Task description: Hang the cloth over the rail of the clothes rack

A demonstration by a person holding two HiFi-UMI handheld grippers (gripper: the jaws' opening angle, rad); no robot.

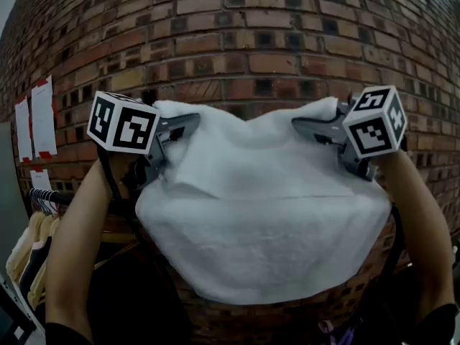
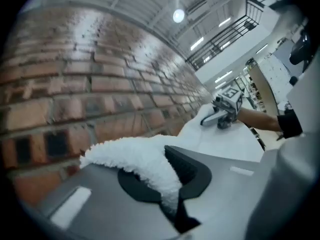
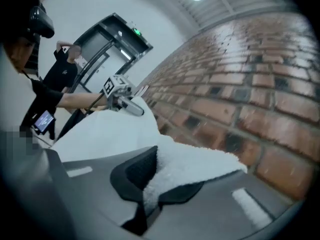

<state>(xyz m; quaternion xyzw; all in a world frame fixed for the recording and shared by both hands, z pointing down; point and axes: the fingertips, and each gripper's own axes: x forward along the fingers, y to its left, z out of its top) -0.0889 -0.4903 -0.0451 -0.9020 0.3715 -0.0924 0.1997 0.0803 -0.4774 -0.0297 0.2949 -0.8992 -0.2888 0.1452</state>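
A white fluffy cloth [image 1: 251, 207] hangs spread in front of a brick wall, held up by its two top corners. My left gripper [image 1: 188, 124] is shut on the cloth's left corner [image 2: 145, 164], with the pile bunched between its jaws. At the other top corner [image 3: 185, 166] my right gripper [image 1: 305, 126] is shut in the same way. Each gripper view shows the other gripper across the stretched cloth: the right gripper [image 2: 220, 115] and the left gripper [image 3: 122, 101]. A clothes rail [image 1: 47, 195] with hangers shows at the lower left, well below and left of the cloth.
The brick wall [image 1: 237, 42] stands close behind the cloth. White papers [image 1: 34, 121] are stuck to it at left. Garments [image 1: 29, 254] hang on the rail at the lower left. A person in dark clothes [image 3: 62, 69] stands by a doorway in the right gripper view.
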